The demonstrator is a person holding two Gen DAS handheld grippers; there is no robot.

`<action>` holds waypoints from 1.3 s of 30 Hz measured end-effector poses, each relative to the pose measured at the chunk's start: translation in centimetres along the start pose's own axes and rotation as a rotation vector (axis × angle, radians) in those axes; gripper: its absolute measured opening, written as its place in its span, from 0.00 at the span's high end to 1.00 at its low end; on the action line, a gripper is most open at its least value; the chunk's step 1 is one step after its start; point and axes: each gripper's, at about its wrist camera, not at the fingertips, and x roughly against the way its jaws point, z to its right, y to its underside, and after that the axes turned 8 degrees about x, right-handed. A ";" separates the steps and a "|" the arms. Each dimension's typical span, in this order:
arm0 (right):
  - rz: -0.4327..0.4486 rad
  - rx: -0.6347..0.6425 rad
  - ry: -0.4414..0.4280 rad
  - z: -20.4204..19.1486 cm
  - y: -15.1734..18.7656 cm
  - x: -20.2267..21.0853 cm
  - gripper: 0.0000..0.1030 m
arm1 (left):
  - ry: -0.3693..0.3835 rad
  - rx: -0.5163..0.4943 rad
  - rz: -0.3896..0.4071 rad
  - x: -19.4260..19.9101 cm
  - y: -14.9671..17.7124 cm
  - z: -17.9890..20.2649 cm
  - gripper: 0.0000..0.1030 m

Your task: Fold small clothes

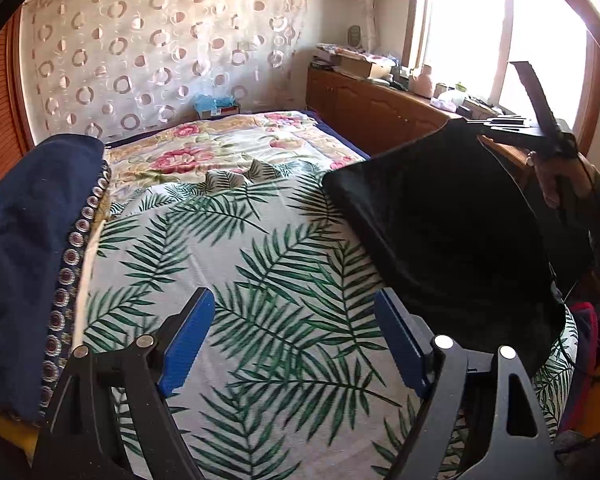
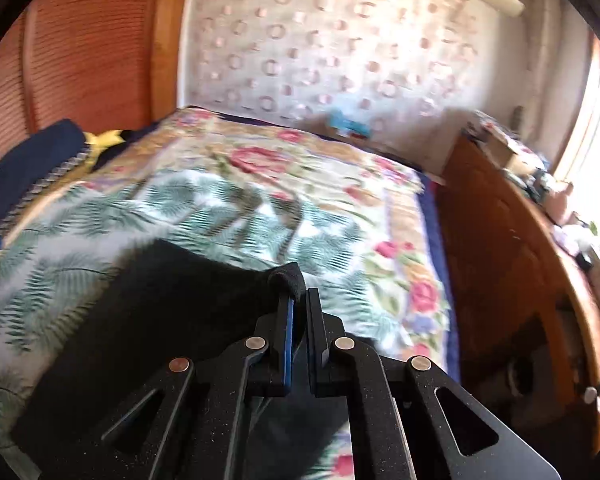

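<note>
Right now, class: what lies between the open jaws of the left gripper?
Only bare palm-leaf bedsheet, in the left wrist view. The black garment hangs beside the right-hand finger, not between them; the right gripper holds its corner up.

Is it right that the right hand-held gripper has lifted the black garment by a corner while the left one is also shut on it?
Not quite: the left hand-held gripper is open and empty over the bedsheet, per the left wrist view. Only the right hand-held gripper pinches the black garment.
</note>
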 end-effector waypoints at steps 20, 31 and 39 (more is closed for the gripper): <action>-0.005 -0.156 0.025 -0.2 6.9 6.5 0.71 | 0.079 -0.070 -0.040 0.0 2.2 5.9 0.20; 0.002 -0.165 -0.028 -4.5 12.0 10.9 0.52 | 0.103 -0.094 -0.034 0.6 3.5 8.7 0.20; -0.054 -0.186 -0.082 -7.7 15.6 12.0 0.52 | 0.131 -0.103 -0.071 -0.1 5.0 9.7 0.20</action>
